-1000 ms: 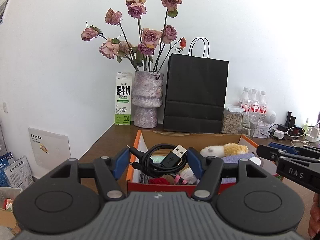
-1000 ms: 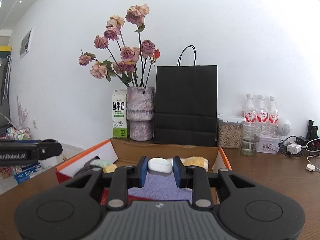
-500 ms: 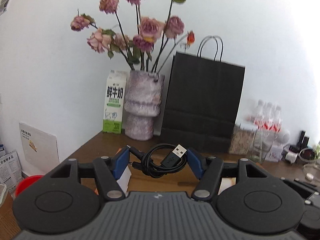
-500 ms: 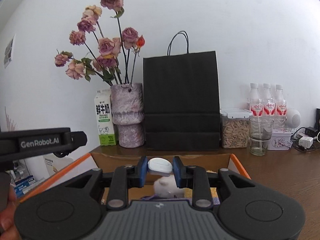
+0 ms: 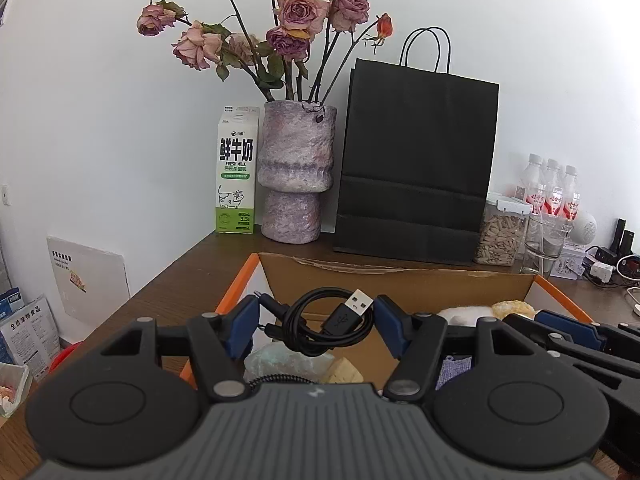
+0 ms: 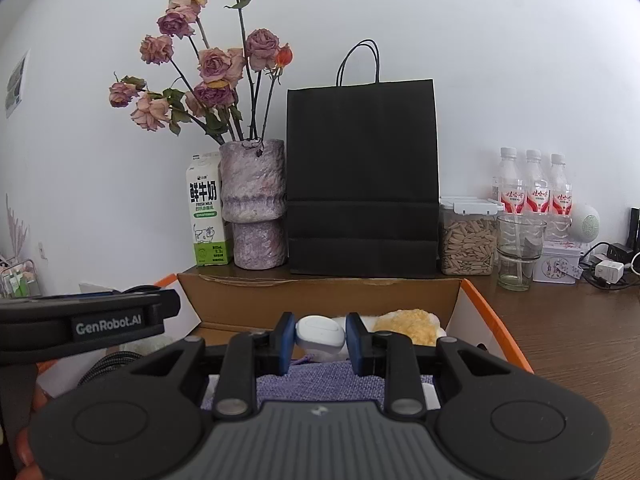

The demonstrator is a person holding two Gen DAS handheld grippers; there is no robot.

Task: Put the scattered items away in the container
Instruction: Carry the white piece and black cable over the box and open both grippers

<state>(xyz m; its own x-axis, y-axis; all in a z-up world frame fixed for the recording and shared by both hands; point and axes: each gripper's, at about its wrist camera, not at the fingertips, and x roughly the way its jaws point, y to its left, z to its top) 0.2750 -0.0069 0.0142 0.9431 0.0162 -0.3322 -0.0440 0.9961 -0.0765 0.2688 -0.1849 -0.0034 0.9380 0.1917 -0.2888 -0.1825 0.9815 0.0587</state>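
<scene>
Left wrist view, L to R: milk carton (image 5: 236,172), vase (image 5: 295,172) w/ dried roses and black paper bag (image 5: 416,160) stand at the wall, out of the way. In front, the cardboard box (image 5: 400,280) sits open; left gripper (image 5: 316,320) is clamped on a coiled black USB cable (image 5: 328,320), held above the box's left part, prob. so it drops clear of the rim. Right wrist view: right gripper (image 6: 320,336) pinches a small white case (image 6: 320,331) over the purple cloth (image 6: 320,378) inside, yellow plush (image 6: 412,326) just to its right. Both items look ready to let go.
</scene>
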